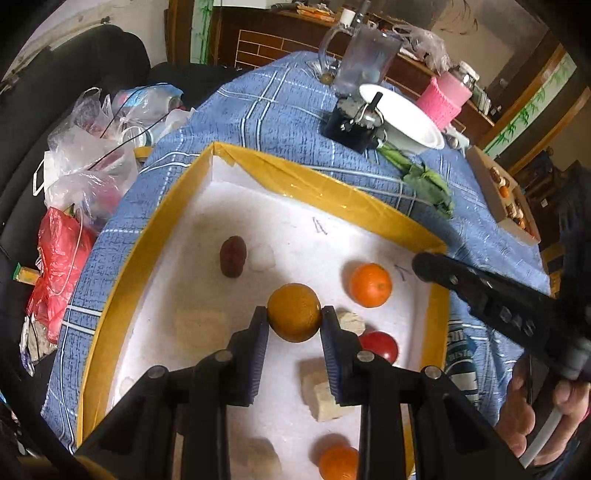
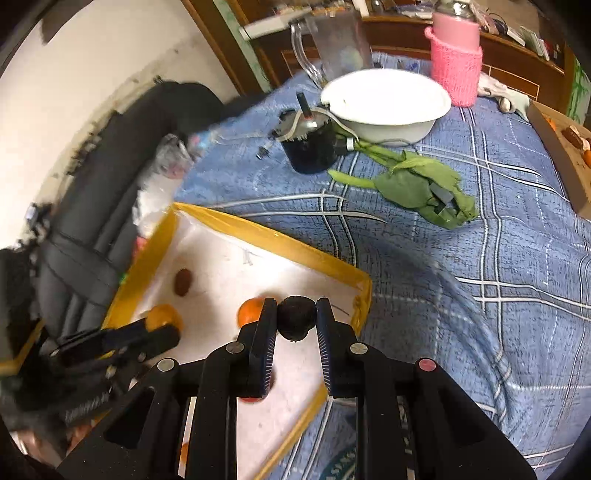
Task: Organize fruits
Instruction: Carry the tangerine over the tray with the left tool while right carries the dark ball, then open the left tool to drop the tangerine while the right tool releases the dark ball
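surface: blue plaid cloth point(image 2: 461, 258) | on it: yellow-rimmed tray point(image 1: 332, 188), white bowl point(image 2: 388, 107), greens point(image 2: 417, 184)

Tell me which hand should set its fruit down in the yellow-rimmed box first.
Left, probably. The left gripper holds its orange over the box's white floor, well inside the rim. The right gripper holds a dark fruit near the box's corner.

Wall point(image 2: 92, 55): white, scuffed and marked.
Seating point(image 2: 122, 155): dark padded sofa, left of tabletop.
Tabletop point(image 2: 461, 280): covered in blue plaid cloth.
Cabinet point(image 1: 266, 40): dark wood with brick-pattern panel, cluttered top.
Trim point(image 1: 198, 33): green bamboo-print strip.
Light: bright, even.
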{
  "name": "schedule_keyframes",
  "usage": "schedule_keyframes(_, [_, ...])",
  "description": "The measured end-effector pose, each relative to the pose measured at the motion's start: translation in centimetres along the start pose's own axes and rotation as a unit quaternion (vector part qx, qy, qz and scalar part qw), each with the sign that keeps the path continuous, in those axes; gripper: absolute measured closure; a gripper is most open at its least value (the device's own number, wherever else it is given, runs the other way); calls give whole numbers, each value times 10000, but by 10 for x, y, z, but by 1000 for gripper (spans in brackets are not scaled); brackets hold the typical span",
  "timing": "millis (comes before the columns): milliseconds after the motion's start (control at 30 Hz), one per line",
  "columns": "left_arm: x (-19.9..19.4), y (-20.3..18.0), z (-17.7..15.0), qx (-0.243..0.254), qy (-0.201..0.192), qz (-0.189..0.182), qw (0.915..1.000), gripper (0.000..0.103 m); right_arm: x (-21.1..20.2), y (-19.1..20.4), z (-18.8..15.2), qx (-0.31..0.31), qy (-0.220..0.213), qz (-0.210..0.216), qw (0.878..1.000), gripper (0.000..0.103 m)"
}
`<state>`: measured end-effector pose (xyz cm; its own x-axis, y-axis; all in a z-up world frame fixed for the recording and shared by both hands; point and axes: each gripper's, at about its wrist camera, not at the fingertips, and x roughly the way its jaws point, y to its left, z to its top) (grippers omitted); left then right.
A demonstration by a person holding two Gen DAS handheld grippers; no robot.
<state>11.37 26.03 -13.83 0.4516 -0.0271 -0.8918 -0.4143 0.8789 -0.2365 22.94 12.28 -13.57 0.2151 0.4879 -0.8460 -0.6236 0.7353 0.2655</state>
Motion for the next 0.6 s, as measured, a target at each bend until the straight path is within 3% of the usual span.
schedule_keyframes(500, [26, 3, 5, 112, 387, 134, 9991, 71, 33, 5, 14, 298, 369, -636, 9968, 82])
schedule_keyframes(600, [26, 2, 4, 131, 403, 120, 9990, 63, 33, 6, 13, 347, 404, -636, 9966, 79])
